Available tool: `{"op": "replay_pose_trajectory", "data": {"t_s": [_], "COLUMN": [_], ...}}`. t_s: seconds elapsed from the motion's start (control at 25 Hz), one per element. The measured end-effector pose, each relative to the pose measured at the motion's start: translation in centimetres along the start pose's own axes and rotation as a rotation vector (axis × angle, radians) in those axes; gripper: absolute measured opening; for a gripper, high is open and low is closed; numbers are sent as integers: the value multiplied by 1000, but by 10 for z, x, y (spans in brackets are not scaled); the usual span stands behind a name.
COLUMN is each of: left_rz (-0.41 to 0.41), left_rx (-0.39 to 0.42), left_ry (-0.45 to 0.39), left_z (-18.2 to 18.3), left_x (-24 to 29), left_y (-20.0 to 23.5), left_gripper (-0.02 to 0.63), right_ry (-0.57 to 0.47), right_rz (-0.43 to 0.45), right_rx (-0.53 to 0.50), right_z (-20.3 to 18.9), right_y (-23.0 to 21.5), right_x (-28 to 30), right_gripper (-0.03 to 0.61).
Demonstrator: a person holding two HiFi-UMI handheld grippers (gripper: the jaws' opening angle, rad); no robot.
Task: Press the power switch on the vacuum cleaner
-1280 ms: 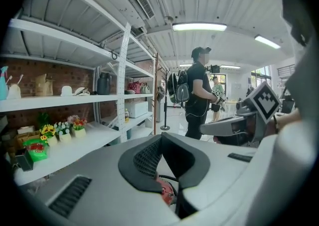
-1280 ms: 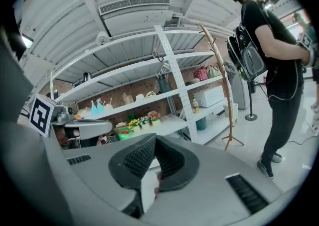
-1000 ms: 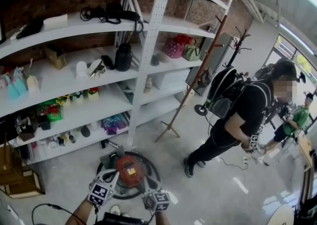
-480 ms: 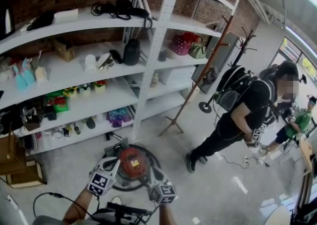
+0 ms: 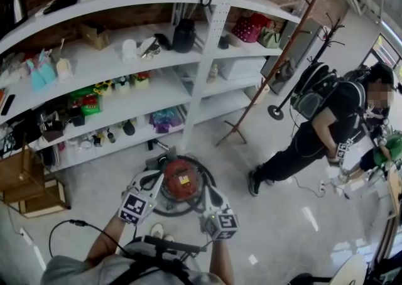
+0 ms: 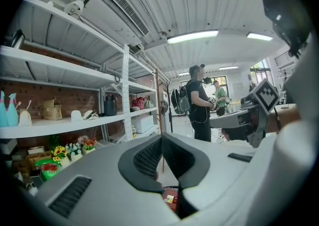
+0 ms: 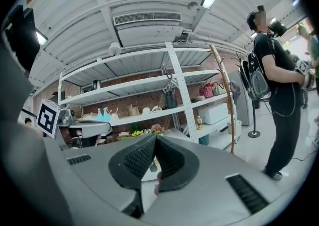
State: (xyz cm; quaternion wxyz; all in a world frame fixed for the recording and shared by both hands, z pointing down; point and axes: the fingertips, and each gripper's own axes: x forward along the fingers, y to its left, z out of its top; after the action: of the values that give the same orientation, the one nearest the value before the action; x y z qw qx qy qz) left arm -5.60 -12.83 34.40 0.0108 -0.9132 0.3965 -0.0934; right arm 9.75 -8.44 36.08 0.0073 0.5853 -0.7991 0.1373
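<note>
The vacuum cleaner (image 5: 181, 180) is a round red canister with a yellow label, standing on the grey floor in front of the shelves with a black hose coiled round it. My left gripper (image 5: 152, 180) hangs over its left side and my right gripper (image 5: 208, 191) over its right side, both above it and apart from it. Each has its jaws closed with nothing between them. In the left gripper view, a strip of the red vacuum cleaner (image 6: 171, 197) shows below the closed left gripper (image 6: 161, 141). The right gripper (image 7: 155, 141) points at the shelves. I cannot make out the power switch.
White shelving (image 5: 213, 51) full of small goods stands just behind the vacuum. A wooden coat stand (image 5: 264, 70) leans at the right. A person in black with a backpack (image 5: 326, 120) stands at the right. A wooden crate (image 5: 25, 183) and a black cable (image 5: 63, 227) lie at the left.
The head view has shifted, so the vacuum and both grippers sit higher in the frame. The grippers keep their places on either side of the canister. The person in black has drifted right.
</note>
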Motion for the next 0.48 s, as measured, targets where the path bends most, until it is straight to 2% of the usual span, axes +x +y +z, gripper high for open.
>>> {"op": "replay_pose_trajectory", "data": {"t_s": [0.48], "left_rz": [8], "left_rx": [-3], "left_ry": [-3], "left_z": [3], "left_x": [-5], "left_y": [12], "left_gripper": [6], "right_ry": [-15], "right_rz": [-2], "right_rx": [-19], "right_z": [6], "right_y": [4], "right_x": [1], "right_gripper": [12]}}
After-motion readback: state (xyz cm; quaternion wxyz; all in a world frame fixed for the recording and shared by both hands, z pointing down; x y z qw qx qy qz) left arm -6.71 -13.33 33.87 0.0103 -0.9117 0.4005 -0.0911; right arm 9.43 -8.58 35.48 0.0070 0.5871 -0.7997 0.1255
